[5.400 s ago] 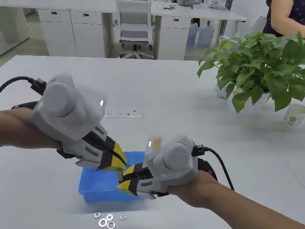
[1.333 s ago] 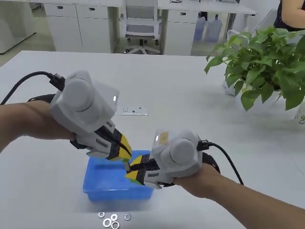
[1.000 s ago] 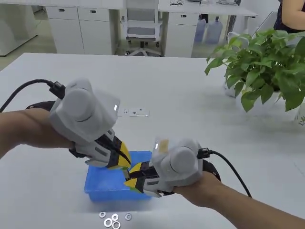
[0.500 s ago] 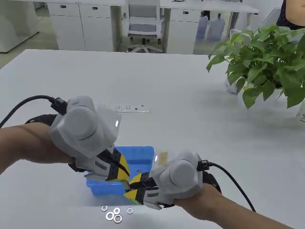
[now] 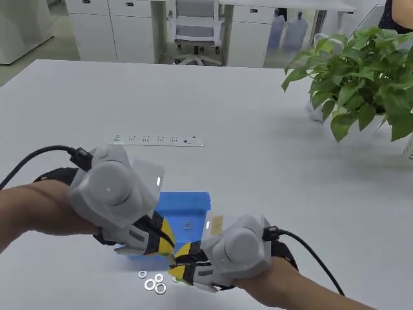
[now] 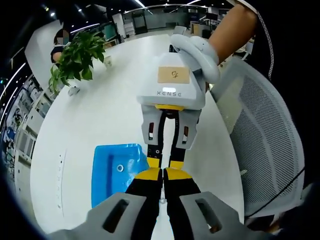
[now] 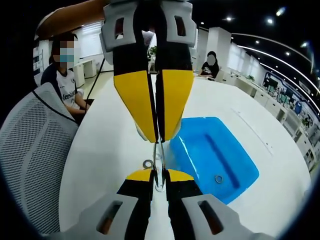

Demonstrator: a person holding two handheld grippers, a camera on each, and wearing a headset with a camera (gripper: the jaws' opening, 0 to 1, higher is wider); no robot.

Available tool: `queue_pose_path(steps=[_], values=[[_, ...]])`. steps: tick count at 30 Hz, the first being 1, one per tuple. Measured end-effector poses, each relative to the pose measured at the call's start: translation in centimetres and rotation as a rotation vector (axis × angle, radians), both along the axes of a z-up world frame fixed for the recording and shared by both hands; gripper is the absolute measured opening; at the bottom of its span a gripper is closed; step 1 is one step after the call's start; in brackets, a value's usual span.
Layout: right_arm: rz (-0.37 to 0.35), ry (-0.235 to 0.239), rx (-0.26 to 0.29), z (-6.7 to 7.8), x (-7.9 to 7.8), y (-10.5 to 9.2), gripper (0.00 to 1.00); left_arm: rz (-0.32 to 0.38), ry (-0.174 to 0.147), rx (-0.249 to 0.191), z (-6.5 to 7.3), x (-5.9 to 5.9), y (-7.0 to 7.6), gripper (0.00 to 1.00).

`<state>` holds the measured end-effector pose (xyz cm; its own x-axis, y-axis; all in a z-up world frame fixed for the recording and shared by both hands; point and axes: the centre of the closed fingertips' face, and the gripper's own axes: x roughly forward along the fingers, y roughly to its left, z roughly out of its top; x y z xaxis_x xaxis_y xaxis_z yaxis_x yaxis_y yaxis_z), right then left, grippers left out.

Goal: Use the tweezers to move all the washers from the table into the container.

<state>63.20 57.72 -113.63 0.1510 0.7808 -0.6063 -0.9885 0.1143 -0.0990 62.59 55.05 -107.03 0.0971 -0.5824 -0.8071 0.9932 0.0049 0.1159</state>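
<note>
Left claw [image 5: 162, 237] and right claw [image 5: 181, 266], clamped on thin metal tweezers [image 7: 158, 167], shifted from blue plastic container [image 5: 184, 201] to silver ring washers [image 5: 153, 281]: next pick; 1 washer [image 5: 188, 225] inside.

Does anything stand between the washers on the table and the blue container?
Nothing visible lies on the table between the washers and the blue container. The left tool and right tool hang above that gap, both shut on the tweezers.
</note>
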Motion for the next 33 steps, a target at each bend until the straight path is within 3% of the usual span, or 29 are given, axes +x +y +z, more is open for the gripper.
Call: queue_pose_path(steps=[33], values=[[-0.004, 0.022, -0.026, -1.9, -0.3, -0.1, 0.12, 0.006, 0.021, 0.003, -1.6, 0.0, -0.2, 0.05]])
